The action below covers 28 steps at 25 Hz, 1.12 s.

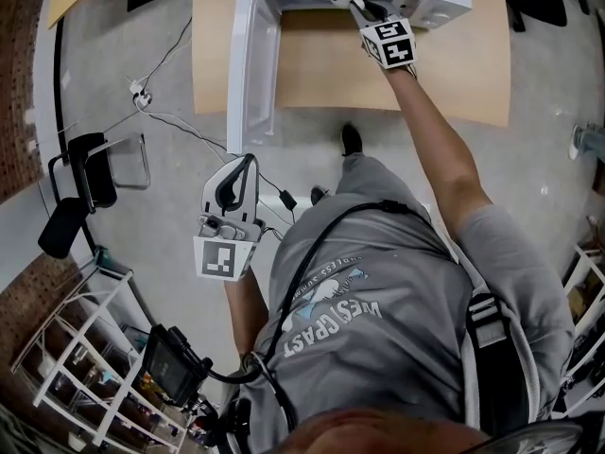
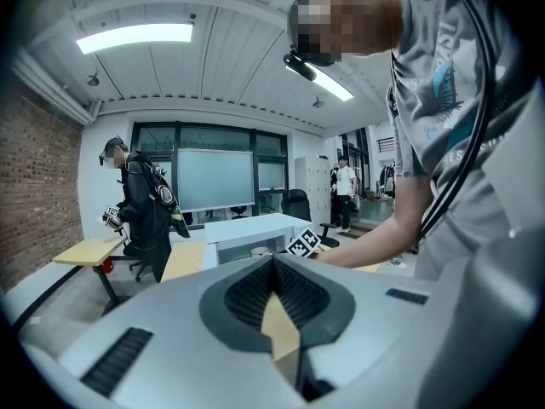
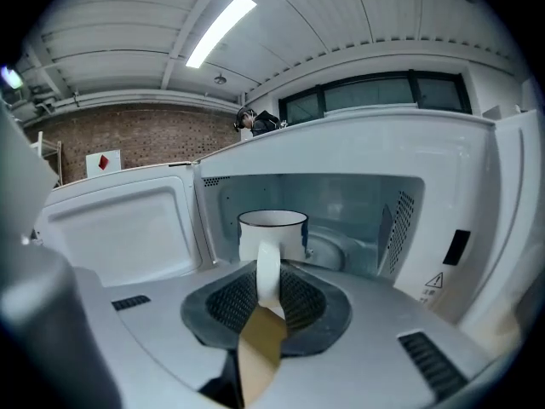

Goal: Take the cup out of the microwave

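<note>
Since the cup (image 3: 272,228) has to come out by its handle (image 3: 267,273), the R gripper (image 3: 271,269) reaches into the microwave (image 3: 400,220) w/ jaws pinching that handle edge-on. The cup is inside the cavity, near the front opening (base lifted or not: can't tell). Door (image 3: 128,228) stands wide open beside the microwave, clearing the exit path. L gripper (image 2: 274,264) hangs well back from the microwave, jaws pressed together, empty, prob. kept out of the way. Cup: white mug, dark rim, strap handle facing outward.
</note>
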{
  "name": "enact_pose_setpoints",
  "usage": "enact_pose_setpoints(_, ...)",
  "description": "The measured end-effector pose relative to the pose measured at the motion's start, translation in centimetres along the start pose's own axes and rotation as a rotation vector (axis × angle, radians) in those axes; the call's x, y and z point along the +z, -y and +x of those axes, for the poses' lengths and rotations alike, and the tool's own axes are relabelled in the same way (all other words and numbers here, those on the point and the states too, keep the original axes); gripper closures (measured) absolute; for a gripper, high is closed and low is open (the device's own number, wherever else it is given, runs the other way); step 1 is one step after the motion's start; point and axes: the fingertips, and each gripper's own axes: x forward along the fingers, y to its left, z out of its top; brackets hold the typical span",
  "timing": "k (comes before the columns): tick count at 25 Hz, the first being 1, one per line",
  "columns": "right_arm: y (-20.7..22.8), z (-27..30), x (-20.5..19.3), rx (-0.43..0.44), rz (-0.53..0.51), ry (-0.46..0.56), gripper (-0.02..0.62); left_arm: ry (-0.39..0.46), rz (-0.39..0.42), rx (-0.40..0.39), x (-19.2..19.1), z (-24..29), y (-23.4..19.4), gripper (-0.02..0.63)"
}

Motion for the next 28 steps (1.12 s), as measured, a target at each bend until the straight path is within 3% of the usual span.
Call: enact_pose_setpoints(28,-9.5,-14.5,4.3,-0.029,-0.032,0.088,0.528,0.121,0.034,-0.037,0.2,-11.4,2.5,0.563)
